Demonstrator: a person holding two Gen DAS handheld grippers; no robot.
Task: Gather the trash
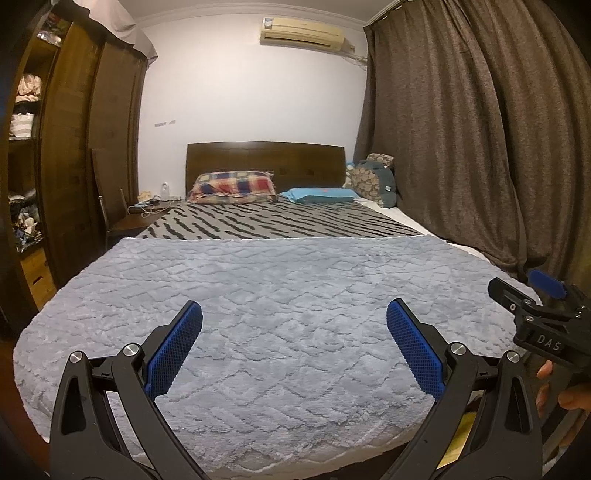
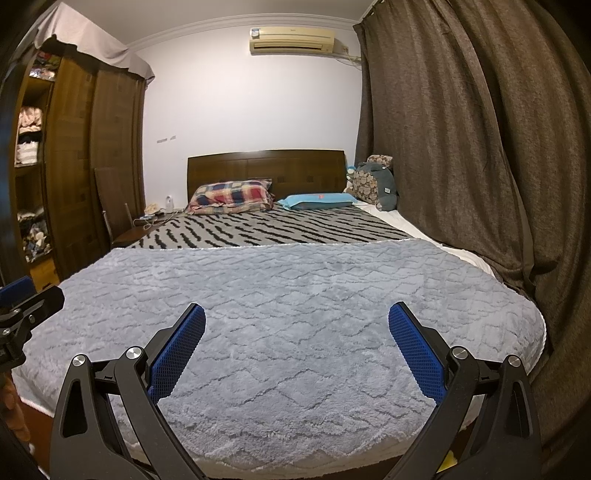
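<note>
While both hand-held grippers hover over the foot of the bed, neither carries anything: the left hand-held gripper [image 1: 294, 345] has its blue-padded fingers spread wide apart at the bottom of the left wrist view, and the right hand-held gripper [image 2: 296, 347] stands just as wide in the bottom of its own view, with only the pale grey plush blanket [image 1: 258, 314] showing between the pads. No trash can be made out on the bed in either view; a small yellow patch [image 1: 463, 430] peeps out under the blanket's edge at the lower right, too hidden to say what it is. Beyond the blanket, in the middle of the frame, lies a grey cover with black stripes [image 1: 280, 221], and against the wooden headboard [image 1: 266, 158] rest a plaid pillow [image 1: 232, 186] and a light blue pillow [image 1: 317, 194], with a pile of cushions [image 1: 373, 177] to their right. At the far left, the wardrobe [image 1: 74, 147] has open shelves holding folded and bundled clothes [image 1: 26, 88]; the lower shelf is a jumble that cannot be sorted out. A nightstand [image 1: 144, 214] beside the bed bears small items and cables. Brown curtains [image 1: 480, 129] fill the right side, and an air conditioner [image 1: 303, 33] hangs at the top centre. At the right edge of the left wrist view, fingers [image 1: 545, 369] grip the right tool.
</note>
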